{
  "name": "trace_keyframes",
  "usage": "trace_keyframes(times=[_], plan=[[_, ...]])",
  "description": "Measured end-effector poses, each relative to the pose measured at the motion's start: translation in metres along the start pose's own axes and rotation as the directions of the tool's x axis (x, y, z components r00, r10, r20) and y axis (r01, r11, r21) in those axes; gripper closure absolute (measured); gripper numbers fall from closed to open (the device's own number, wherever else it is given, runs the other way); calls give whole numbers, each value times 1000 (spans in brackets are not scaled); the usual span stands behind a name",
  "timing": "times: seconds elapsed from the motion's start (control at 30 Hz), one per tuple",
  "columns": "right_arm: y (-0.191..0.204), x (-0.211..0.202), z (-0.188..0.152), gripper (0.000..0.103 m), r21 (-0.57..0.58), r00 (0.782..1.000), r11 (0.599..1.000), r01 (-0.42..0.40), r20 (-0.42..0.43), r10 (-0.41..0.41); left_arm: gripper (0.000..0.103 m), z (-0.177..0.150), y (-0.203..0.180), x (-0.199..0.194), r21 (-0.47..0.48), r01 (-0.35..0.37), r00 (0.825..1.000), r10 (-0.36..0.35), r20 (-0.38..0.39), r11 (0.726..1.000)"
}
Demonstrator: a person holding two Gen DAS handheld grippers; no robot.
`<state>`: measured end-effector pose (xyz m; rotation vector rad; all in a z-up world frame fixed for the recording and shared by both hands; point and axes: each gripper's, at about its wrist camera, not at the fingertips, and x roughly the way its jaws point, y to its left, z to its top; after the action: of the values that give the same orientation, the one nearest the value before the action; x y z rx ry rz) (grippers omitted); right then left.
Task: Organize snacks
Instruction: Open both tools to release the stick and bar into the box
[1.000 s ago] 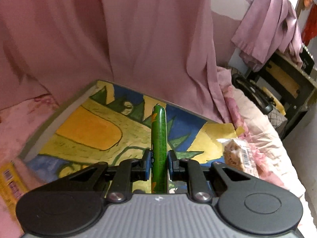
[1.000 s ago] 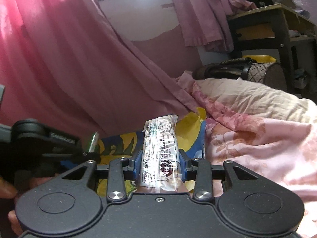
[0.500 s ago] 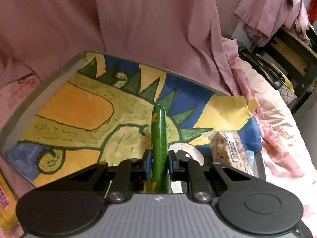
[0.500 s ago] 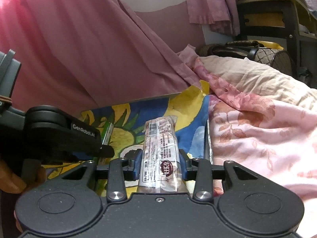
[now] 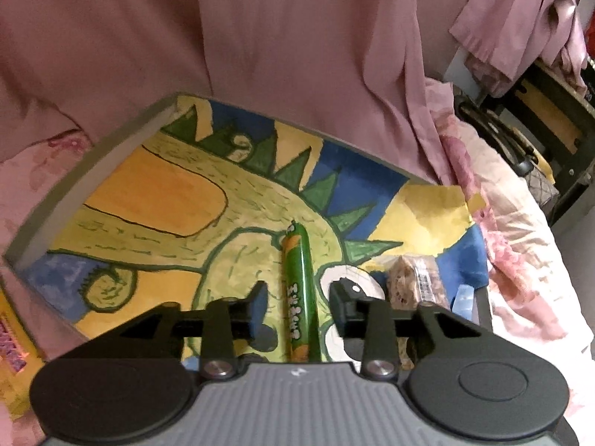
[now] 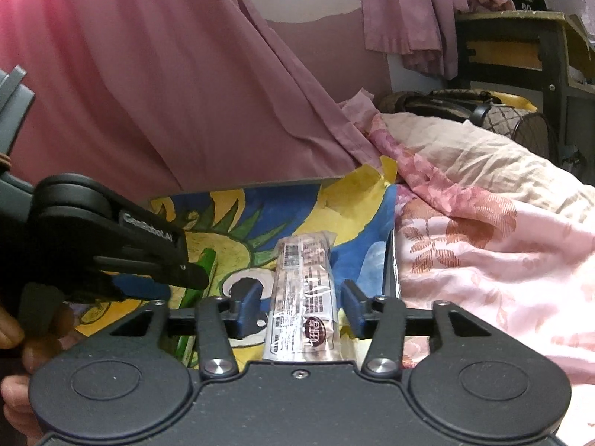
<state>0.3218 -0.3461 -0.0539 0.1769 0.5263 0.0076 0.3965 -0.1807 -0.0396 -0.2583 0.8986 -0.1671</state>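
Now both tongs (image 5: 297, 293) (image 6: 301, 303) opening, snacks no longer clamped.

Your left gripper (image 5: 297, 297) body hides the near end of the green snack stick (image 5: 300, 290), your right gripper (image 6: 300, 304) covers the near end of the clear-wrapped bar (image 6: 303, 297), whose blurred label print cannot be read, and the picture's left edge cuts off your hand (image 6: 15, 334).

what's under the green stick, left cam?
The green stick lies on the tray, over the painted dinosaur sheet, between the left gripper's opening jaws, pads clear. Its near end and whatever lies under it are hidden by the gripper body.
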Motion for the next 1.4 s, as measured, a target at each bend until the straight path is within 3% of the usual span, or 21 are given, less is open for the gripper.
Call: trace_keyframes(times=[0.1, 0.17, 0.3, 0.47, 0.6, 0.83, 1.07, 1.4], plan=[[1, -7, 3, 34, -3, 999, 1000, 7, 33, -7, 51, 2, 3, -15, -4, 0, 1000, 0, 21, 1000], [1, -13, 6, 27, 4, 998, 1000, 11, 57, -12, 38, 2, 6, -30, 1, -8, 999, 8, 52, 1000], [1, -30, 12, 10, 32, 993, 999, -1, 118, -3, 21, 2, 11, -66, 26, -7, 992, 4, 128, 1000], [6, -59, 20, 1, 36, 981, 999, -18, 191, 11, 5, -5, 26, -114, 34, -16, 973, 8, 230, 999], [11, -82, 19, 1, 34, 976, 999, -36, 214, 28, 1, -17, 42, -148, 2, -34, 958, 33, 284, 999], [25, -127, 11, 1, -7, 967, 998, -59, 250, 59, 1, -44, 75, -189, -40, -72, 948, 81, 307, 997], [44, -171, -4, 1, -27, 952, 998, -54, 299, 60, 1, -72, 98, -215, -47, -87, 945, 97, 311, 995], [69, -211, -41, 1, -60, 969, 996, -63, 237, 75, 1, -118, 113, -233, 20, -79, 954, 69, 291, 997]])
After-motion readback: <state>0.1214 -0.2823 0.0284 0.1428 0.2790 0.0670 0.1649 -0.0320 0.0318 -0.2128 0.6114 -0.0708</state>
